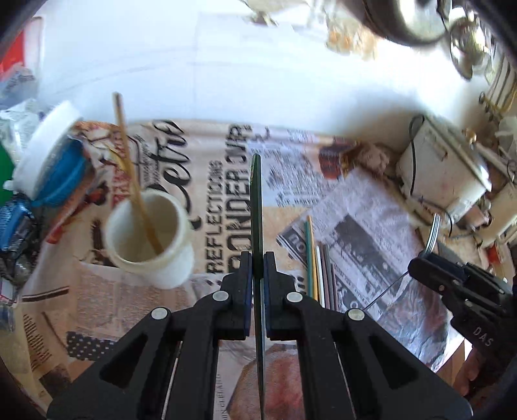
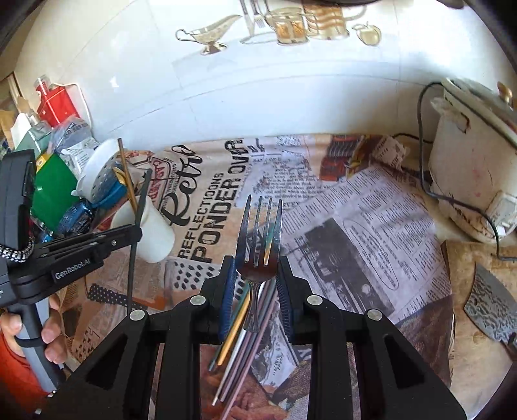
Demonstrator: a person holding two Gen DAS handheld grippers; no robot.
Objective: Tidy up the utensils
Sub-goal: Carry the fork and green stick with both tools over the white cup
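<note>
Fork [image 2: 258, 245] in right gripper [image 2: 257, 274] (tines up)

A home kitchen: white wall tiles printed with gold tableware [image 2: 290, 24] back a counter spread with old newspaper [image 2: 371, 232]; a cream electric rice cooker [image 2: 468, 181] and a patterned steel cleaver [image 2: 489, 307] sit nearby.

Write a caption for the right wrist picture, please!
Right gripper clamps a silver metal fork above colourful thin chopsticks on newspaper.
</note>
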